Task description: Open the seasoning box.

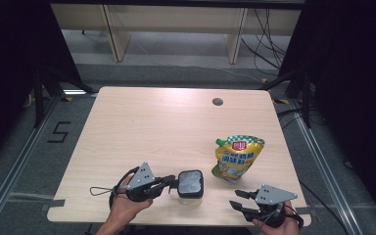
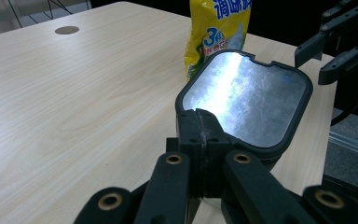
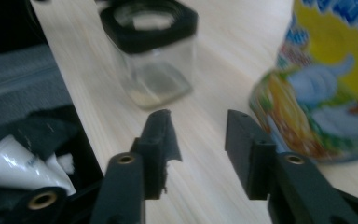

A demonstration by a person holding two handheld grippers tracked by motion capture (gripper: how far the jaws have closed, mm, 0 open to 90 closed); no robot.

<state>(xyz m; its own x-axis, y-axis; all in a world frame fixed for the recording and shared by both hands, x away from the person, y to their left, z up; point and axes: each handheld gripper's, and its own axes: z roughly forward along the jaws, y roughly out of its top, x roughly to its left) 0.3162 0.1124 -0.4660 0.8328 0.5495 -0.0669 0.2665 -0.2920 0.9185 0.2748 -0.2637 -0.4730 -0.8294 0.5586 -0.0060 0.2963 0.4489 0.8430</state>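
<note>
Nearest the high camera, the person's two hands come in over the front edge of the table (image 1: 127,127), each carrying a gripper. On the left hand (image 1: 127,203), the left gripper (image 1: 172,183) has its jaws pressed together, clenched on the black rim of the lid of a clear square jar (image 1: 190,185); in the left gripper view the jaw tips meet on the near edge of that lid (image 2: 247,100), whose shiny top lies just beyond them. The jar stands upright on the table directly ahead of those fingers. Over by the table's front right corner, the right gripper (image 1: 239,199) has its jaws apart with bare table between them, gripping nothing; its fingers (image 3: 161,135) are clear of both things, with the jar (image 3: 151,51) ahead on one side and the yellow spouted pouch (image 3: 326,93) close beside the other finger. From above, the pouch (image 1: 237,157) lies just beyond the right gripper's fingertips, near the jar but apart from it.
</note>
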